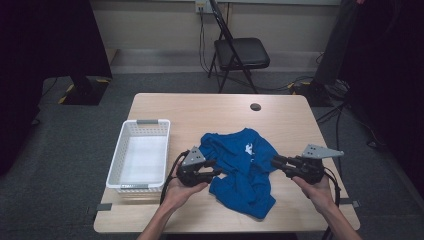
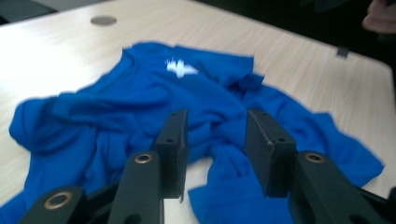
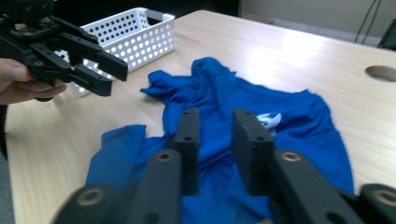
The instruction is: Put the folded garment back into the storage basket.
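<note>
The left tongs (image 1: pixel 216 168) and right tongs (image 1: pixel 276 162) are both spread, pinching nothing. The blue shirt (image 1: pixel 242 167) lies crumpled between them on the worktop (image 1: pixel 210 107), under their tips.

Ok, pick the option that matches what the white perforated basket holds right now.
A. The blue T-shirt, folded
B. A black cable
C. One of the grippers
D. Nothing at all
D: in the high view the white basket shows a bare floor, while the crumpled blue T-shirt lies on the table to its right.
</note>
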Demonstrator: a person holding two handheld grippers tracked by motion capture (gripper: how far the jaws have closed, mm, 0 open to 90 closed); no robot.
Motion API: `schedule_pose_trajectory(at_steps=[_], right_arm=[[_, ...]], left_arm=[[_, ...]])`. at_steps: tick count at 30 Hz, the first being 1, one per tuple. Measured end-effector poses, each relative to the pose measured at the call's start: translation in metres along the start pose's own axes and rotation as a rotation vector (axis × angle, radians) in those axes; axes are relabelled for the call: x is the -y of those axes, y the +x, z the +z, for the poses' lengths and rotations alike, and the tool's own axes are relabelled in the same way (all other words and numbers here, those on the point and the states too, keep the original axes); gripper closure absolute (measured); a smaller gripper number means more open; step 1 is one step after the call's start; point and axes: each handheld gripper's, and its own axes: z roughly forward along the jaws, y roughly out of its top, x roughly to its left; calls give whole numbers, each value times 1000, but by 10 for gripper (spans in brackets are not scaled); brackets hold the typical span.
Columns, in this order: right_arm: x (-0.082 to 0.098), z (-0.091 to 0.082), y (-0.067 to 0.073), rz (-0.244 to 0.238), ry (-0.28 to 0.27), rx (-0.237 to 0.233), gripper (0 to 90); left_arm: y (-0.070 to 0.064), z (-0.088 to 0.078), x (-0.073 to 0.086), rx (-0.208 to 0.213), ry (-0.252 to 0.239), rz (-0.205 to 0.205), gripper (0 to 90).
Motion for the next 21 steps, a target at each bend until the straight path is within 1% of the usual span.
schedule_pose_trajectory(at_steps=[1, 3, 5, 8, 12, 14, 17, 21], right_arm=[[3, 1, 1, -6, 9, -7, 792], [10, 4, 3, -1, 24, -13, 790], [17, 8, 4, -3, 47, -11, 779], [24, 11, 6, 4, 64, -13, 760], [34, 15, 6, 10, 71, -12, 738], [39, 19, 7, 0, 95, -2, 710], [44, 25, 8, -3, 118, -1, 694], [50, 33, 6, -5, 148, 12, 666]], left_arm=[[-1, 1, 2, 1, 10, -4, 568], [-2, 4, 5, 6, 30, 7, 562], [-3, 6, 9, 13, 36, 1, 561], [-3, 11, 15, 19, 64, 1, 555], [-4, 20, 22, 28, 93, -36, 518], [-6, 24, 25, 28, 116, -23, 516], [-7, 28, 29, 23, 145, -18, 523], [-8, 30, 34, 13, 164, -8, 551]])
